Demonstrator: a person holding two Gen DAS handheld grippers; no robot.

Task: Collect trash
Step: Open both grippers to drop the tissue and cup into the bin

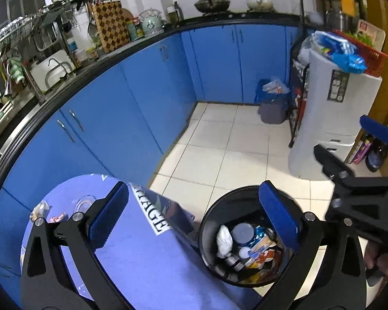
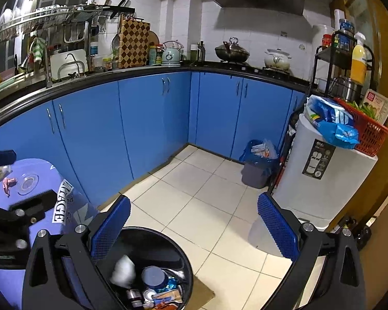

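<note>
A black round trash bin (image 1: 209, 235) stands on the floor beside a table with a purple cloth (image 1: 142, 253). It holds crumpled white paper (image 1: 224, 240), a blue lid, cans and wrappers. In the right wrist view the bin (image 2: 178, 261) is at bottom centre, with the white paper (image 2: 123, 271) blurred. My left gripper (image 1: 194, 217) is open and empty above the table edge and bin. My right gripper (image 2: 194, 230) is open and empty above the bin; it also shows in the left wrist view (image 1: 349, 142). Pink wrapper scraps (image 2: 8, 183) lie on the table.
Blue kitchen cabinets (image 2: 90, 134) run along the left and back. A grey bin with a blue bag (image 2: 258, 165) stands in the corner. A white appliance (image 2: 323, 175) carries bags and a red basket (image 2: 367, 131). A glass dish (image 2: 28, 181) sits on the table. Tiled floor lies between.
</note>
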